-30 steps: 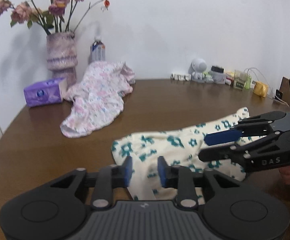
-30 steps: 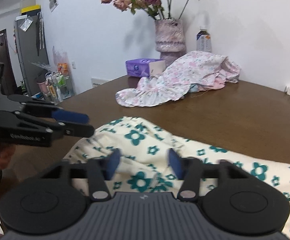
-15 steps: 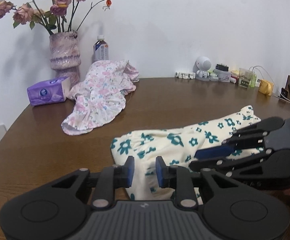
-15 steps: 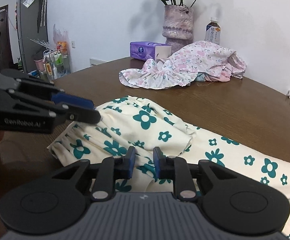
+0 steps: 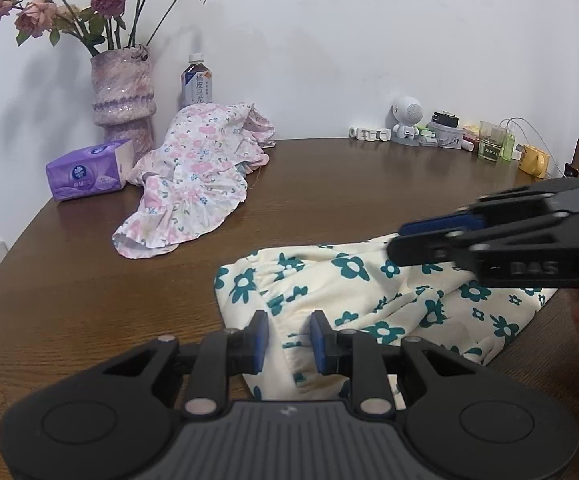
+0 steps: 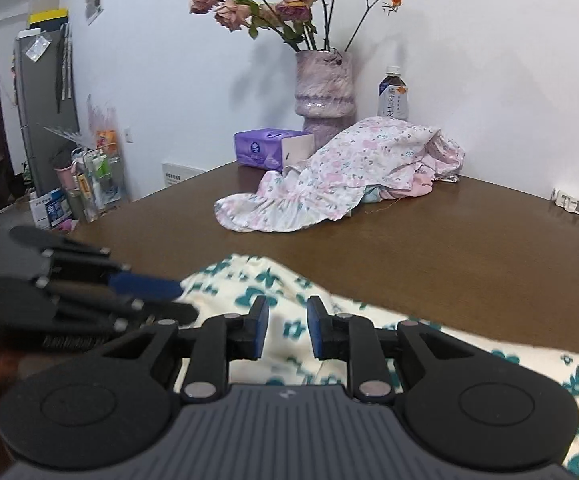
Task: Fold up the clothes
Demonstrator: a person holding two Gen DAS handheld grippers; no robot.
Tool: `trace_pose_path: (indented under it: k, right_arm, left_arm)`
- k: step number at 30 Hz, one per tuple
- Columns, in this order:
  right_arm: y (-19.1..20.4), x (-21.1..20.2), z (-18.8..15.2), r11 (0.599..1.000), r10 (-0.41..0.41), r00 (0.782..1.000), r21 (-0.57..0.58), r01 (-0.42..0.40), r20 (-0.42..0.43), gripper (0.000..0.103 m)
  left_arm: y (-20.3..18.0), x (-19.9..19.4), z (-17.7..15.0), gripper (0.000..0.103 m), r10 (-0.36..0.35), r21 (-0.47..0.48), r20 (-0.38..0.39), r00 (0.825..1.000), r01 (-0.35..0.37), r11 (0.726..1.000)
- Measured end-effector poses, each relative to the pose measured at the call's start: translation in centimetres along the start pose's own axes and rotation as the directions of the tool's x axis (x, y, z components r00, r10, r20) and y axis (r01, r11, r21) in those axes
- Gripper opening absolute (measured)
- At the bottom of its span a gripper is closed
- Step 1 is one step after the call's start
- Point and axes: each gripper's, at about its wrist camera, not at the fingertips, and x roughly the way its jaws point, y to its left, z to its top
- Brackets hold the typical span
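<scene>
Roughly mid-job at best: on the table (image 5: 329, 184) the cream garment (image 5: 369, 300) with teal flowers lies near the front edge, bunched and partly doubled, not a neat fold, while the pink garment (image 5: 193, 184) sits in a loose heap by the vase (image 5: 123, 92), well apart. Left gripper (image 5: 288, 338) and right gripper (image 6: 287, 332) hang just over the cream cloth, jaws narrowly parted, gripping nothing I can see.
</scene>
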Motion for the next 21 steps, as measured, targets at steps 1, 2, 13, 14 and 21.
trace_pose_path:
  k: [1, 2, 13, 14, 21]
  right_arm:
    - [0.0, 0.6, 0.3, 1.0, 0.007, 1.0, 0.007, -0.007, -0.011, 0.02]
    - [0.0, 1.3, 0.4, 1.0, 0.017, 0.999, 0.01, -0.016, -0.031, 0.02]
    - [1.9, 3.4, -1.4, 0.993, -0.049, 0.993, -0.11, 0.037, -0.107, 0.02]
    - [1.9, 3.4, -1.4, 0.994, -0.046, 0.993, -0.107, 0.035, -0.108, 0.02]
    - [0.3, 1.0, -0.5, 0.999, -0.026, 0.999, -0.022, 0.025, -0.041, 0.02]
  left_arm:
    - [0.0, -0.2, 0.1, 0.022, 0.002, -0.002, 0.005, 1.0, -0.002, 1.0]
    - [0.1, -0.4, 0.2, 0.022, 0.004, -0.005, 0.01, 1.0, -0.004, 1.0]
    - [0.6, 1.0, 0.7, 0.022, -0.003, -0.048, -0.027, 1.0, 0.002, 0.999]
    - [0.7, 1.3, 0.5, 0.022, -0.002, -0.052, -0.033, 0.999, 0.0, 0.999]
    - [0.6, 1.5, 0.0, 0.022, 0.005, -0.057, -0.032, 0.999, -0.007, 0.998]
